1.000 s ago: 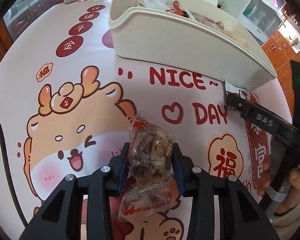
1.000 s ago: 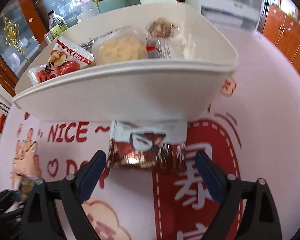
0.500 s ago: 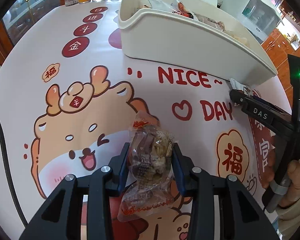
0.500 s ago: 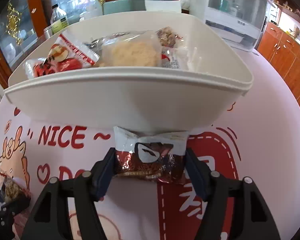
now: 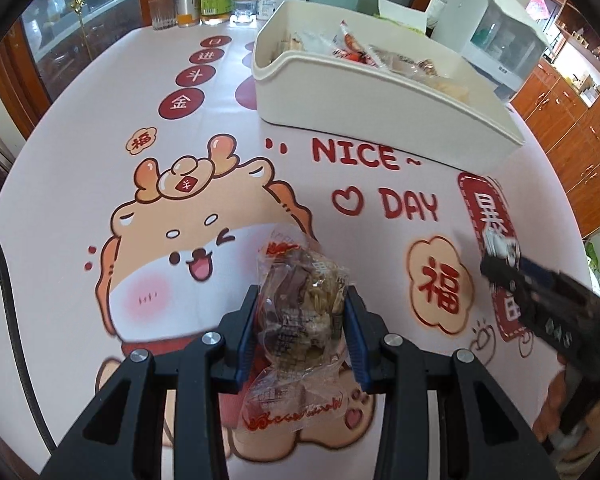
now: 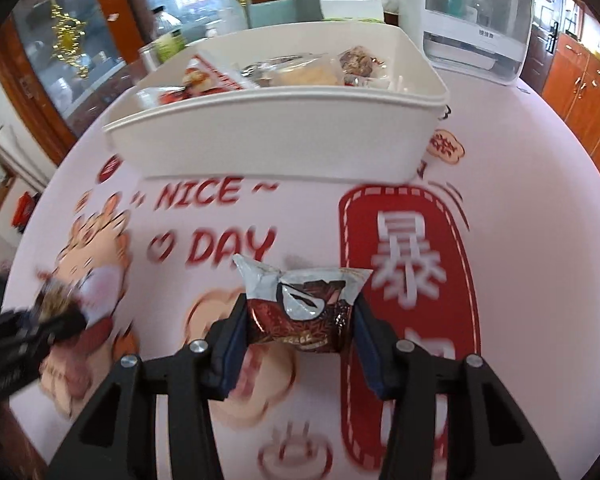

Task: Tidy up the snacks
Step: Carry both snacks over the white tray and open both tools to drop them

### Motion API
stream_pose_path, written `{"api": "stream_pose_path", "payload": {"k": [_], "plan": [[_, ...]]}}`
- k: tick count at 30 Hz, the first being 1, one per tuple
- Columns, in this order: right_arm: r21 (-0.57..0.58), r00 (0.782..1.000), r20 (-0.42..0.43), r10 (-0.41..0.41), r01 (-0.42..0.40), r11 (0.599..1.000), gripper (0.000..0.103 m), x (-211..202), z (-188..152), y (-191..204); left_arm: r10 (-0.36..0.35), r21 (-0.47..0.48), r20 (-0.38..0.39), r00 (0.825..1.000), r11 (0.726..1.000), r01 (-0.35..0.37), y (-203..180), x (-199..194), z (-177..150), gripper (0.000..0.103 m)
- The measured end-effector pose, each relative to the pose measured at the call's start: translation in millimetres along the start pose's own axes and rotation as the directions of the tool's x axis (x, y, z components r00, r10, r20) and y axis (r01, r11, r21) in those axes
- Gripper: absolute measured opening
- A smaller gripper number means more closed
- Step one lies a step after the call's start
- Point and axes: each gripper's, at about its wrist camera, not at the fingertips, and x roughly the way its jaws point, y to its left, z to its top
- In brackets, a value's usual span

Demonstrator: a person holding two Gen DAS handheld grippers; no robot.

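left gripper (image 5: 300,320) clamps a clear-wrapped snack (image 5: 302,304) above the cartoon tablecloth (image 5: 100,152), white bin (image 5: 380,108) beyond.

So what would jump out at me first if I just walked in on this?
Probably the loud pink tablecloth with its cartoon dragon and NICE DAY lettering. Then the two black tools above it: the left tool clamps a clear-wrapped snack, and the right tool has just closed on a dark red packet. Behind sits a white bin of snacks.
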Motion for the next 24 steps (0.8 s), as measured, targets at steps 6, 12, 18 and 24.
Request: {"api": "stream_pose_path", "payload": {"k": [6,12,18,24], "plan": [[-0.015,0.999,0.01,0.051,-0.051,0.999,0.049,-38.1,-23.6,-1.4,-0.012,0.006,0.05,0.999,1.0,0.012,-23.6,-30.5,-10.7,0.037],[-0.018,0.994,0.077,0.077,-0.076,0.997,0.049,-79.2,-20.6,-9.0,-0.035,0.042,0.079,0.996,0.999,0.032,-52.3,-62.4,0.0,0.037],[-0.029,0.978,0.19,0.089,-0.085,0.996,0.049,-126.4,6.3,-13.9,-0.057,0.094,0.144,0.988,0.995,0.044,-78.2,-109.3,34.1,0.037],[-0.086,0.942,0.32,0.101,-0.078,0.993,0.049,-177.6,45.5,-3.8,-0.044,0.174,0.235,0.971,0.985,0.002,-98.6,-154.6,77.2,0.038]]}}
